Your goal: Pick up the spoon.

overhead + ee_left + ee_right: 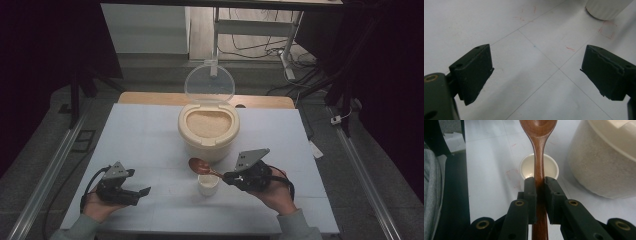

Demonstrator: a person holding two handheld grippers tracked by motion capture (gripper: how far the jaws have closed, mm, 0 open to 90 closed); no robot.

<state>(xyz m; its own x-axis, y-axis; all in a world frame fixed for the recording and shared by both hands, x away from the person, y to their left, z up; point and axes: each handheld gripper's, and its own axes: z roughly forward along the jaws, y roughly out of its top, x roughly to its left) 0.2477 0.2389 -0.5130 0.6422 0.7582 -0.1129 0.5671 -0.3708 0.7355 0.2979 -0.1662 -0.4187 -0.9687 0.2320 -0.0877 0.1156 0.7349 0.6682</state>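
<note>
Near the front left corner of the table [150, 130], the left gripper [142, 192] rests low over the white surface in the person's left hand [97, 207]. Its two black jaws stand wide apart, and between them there is nothing, only the bare white top with thin lines and some faint red marks.

More to the right, close to the front edge and about in the middle of the table's width, stands a small white cup [208, 183]. Above it hangs the wooden spoon [202, 167], its bowl pointing to the left and toward the back, beyond the cup.

Behind the cup, at the middle of the table, stands the cream rice container [208, 131], full of rice, with its clear lid [209, 84] raised upright at the back.

To the right of the cup, the right gripper [227, 176] is held in the person's right hand [275, 192]. Its jaws are almost closed and they clamp the spoon's handle. In the right gripper view the handle passes straight between the pads [531, 195] and crosses over the cup [539, 168], with the container [604, 165] just beside the cup.
</note>
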